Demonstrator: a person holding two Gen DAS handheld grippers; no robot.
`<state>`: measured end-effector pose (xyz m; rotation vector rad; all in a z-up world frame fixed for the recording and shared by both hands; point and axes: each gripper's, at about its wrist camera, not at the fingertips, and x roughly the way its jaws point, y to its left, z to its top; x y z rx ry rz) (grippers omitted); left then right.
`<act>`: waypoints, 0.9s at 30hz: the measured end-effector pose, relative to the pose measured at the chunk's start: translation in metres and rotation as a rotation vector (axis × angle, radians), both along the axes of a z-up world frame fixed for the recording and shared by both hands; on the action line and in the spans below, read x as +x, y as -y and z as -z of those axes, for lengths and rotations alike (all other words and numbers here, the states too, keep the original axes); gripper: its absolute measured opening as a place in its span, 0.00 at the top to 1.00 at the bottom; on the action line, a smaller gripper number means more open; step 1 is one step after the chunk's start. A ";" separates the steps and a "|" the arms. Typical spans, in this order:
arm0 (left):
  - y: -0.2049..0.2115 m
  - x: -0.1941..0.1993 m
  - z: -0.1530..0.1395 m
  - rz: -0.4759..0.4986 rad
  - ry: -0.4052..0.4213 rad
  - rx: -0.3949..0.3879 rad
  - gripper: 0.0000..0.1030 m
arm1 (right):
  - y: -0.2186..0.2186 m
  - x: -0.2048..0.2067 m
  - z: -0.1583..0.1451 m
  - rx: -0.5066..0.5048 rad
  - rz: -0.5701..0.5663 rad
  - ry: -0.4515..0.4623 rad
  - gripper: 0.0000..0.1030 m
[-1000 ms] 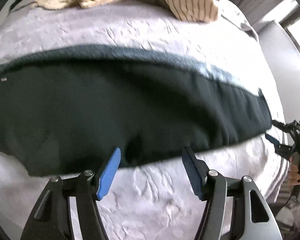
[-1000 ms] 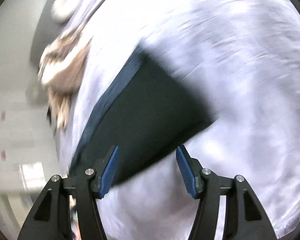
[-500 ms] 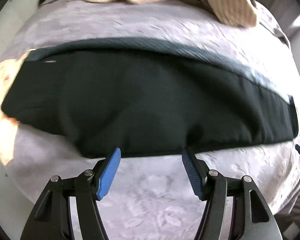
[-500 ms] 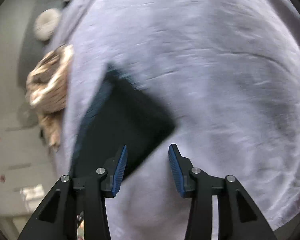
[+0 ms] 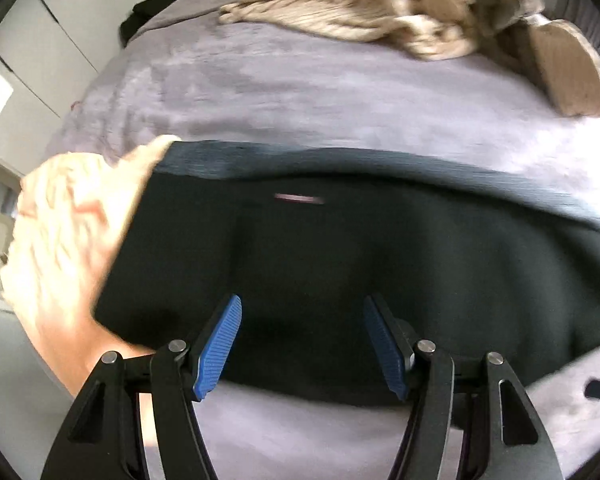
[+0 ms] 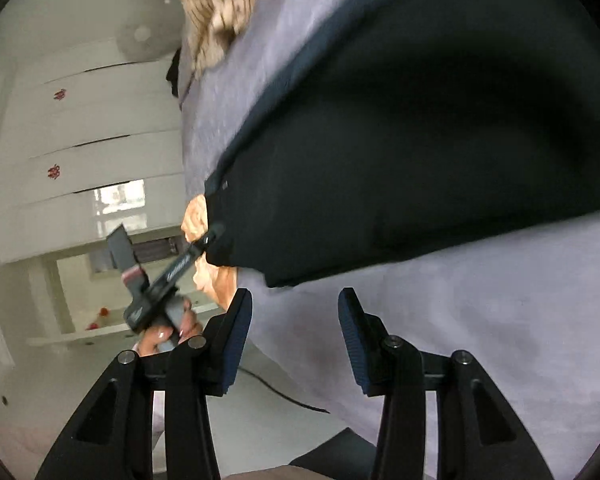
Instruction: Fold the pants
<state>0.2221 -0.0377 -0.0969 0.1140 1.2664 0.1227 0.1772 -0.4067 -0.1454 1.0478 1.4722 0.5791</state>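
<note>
pants (image 5: 380, 264), black with a ribbed dark grey-blue waistband along their upper edge, lie folded lengthwise as a long band across the middle of the left wrist view, flat on a pale lilac bedspread (image 5: 300, 80). left gripper (image 5: 302, 344) hangs over their lower edge at bottom centre, its blue pads parted with only cloth showing behind the gap and neither pad pressing on it. in the right wrist view the pants (image 6: 420, 152) fill the upper right, their lower corner ending just above and a little right of the right gripper (image 6: 294, 330); its jaws have just been closing, yet they stand apart with nothing between them, bare bedspread (image 6: 480, 320) showing behind the gap. at centre left of that view the left gripper (image 6: 214, 234) reaches the left end of the pants, held by a hand (image 6: 168, 330). a peach-coloured cloth (image 5: 64, 232) lies against the left end of the pants. a beige striped heap of knitwear (image 5: 380, 4) sits at the top of the frame, well apart from the pants. white cupboard doors (image 6: 88, 128) fill the left of the right wrist view.
</note>
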 end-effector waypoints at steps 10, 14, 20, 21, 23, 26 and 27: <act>-0.082 0.028 0.041 0.056 -0.019 -0.036 0.21 | -0.068 0.003 0.040 0.011 0.129 -0.065 0.51; -0.083 0.029 0.042 0.077 -0.009 -0.035 0.20 | -0.067 0.011 0.048 0.007 0.123 -0.082 0.51; -0.084 0.031 0.041 0.087 -0.014 -0.039 0.19 | -0.057 0.009 0.031 -0.009 0.195 -0.061 0.89; -0.084 0.030 0.042 0.090 -0.013 -0.038 0.19 | -0.058 0.014 0.022 -0.027 0.179 -0.036 0.90; -0.084 0.028 0.042 0.101 -0.006 -0.029 0.16 | -0.058 0.013 0.006 -0.107 0.124 0.026 0.91; -0.082 0.028 0.046 0.112 -0.001 -0.007 0.14 | -0.055 -0.004 0.025 -0.202 0.085 -0.034 0.94; -0.081 0.028 0.044 0.109 -0.007 0.004 0.14 | -0.052 -0.011 0.033 -0.205 0.085 -0.068 0.94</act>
